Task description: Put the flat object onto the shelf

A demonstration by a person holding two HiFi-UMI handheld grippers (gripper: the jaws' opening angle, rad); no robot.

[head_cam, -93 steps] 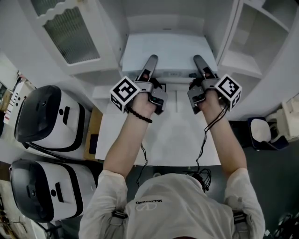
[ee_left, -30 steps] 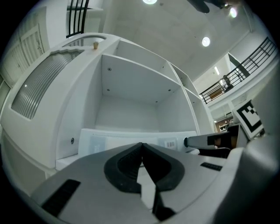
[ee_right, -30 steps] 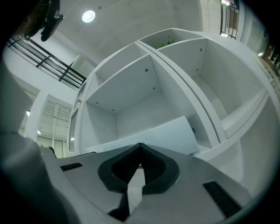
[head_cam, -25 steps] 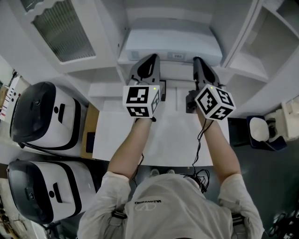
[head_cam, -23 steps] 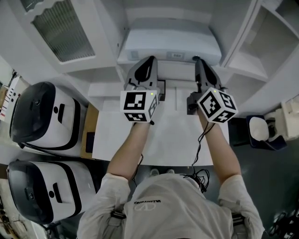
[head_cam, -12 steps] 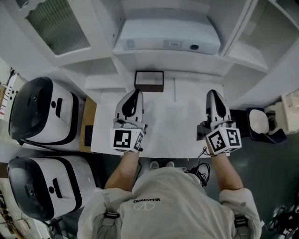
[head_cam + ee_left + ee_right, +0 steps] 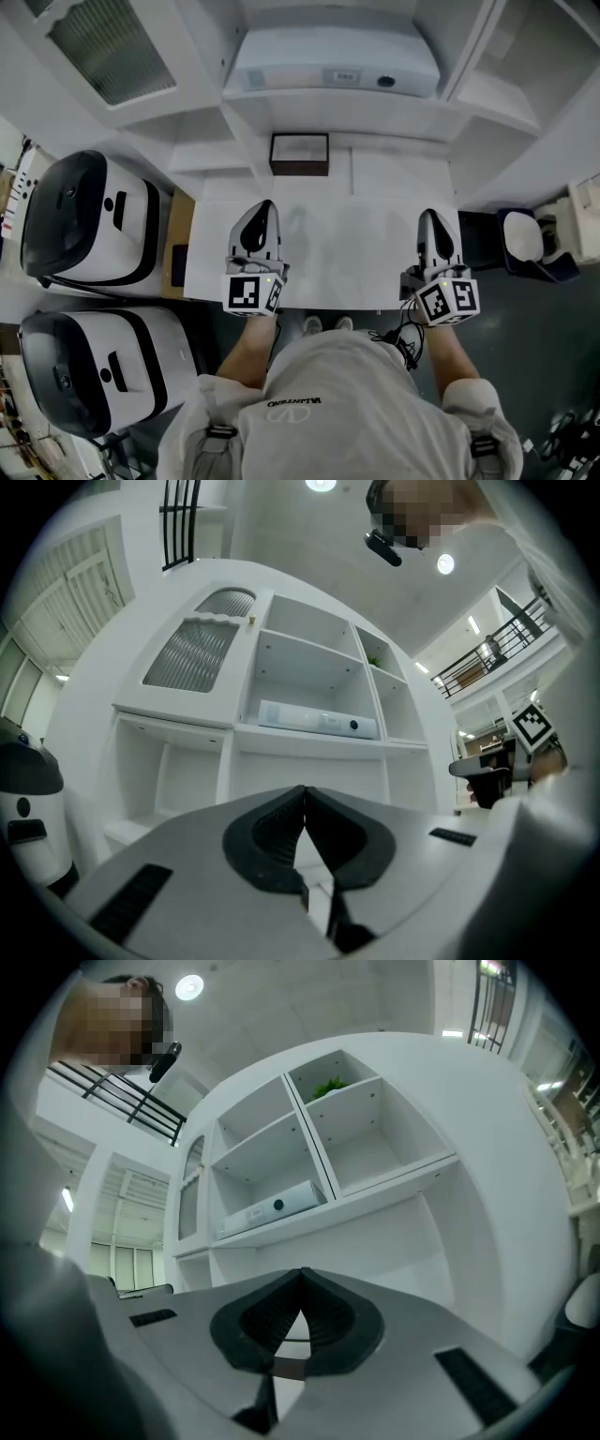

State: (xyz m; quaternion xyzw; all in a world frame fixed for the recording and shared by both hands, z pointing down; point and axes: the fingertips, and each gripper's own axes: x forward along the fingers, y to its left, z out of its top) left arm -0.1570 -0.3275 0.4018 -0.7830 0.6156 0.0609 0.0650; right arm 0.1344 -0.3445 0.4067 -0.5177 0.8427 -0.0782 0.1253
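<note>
The flat white device (image 7: 309, 64) lies on the shelf (image 7: 281, 103), in the middle compartment of the white unit. Earlier, both grippers reached up to the device's front edge. Half a second ago they had drawn back from it over the table (image 7: 356, 248); now they hang still farther from it, at the table's near edge.

The left gripper (image 7: 260, 214) and the right gripper (image 7: 430, 225) both point toward the device. In the left gripper view the left gripper (image 7: 304, 797) has its jaws pressed together with nothing between them. The right gripper (image 7: 301, 1281) shows the same in its own view.

The hands are hidden under the marker cubes in the head view. The print on the device's label is too small to read, and what the dark round spot beside it is cannot be told. Each gripper's own body fills the lower part of its view.

The device (image 7: 309, 719) (image 7: 267, 1208) lies flat. Its long axis runs left to right along the shelf's front edge, with the labelled long face turned toward the person (image 7: 337, 412).

Below the device, a small dark-framed box (image 7: 300, 154) stands at the table's far edge. Two white-and-black appliances (image 7: 84, 220) stand well to the device's left, and a ribbed-glass cabinet door (image 7: 98, 52) stands open beside it on that same side.
</note>
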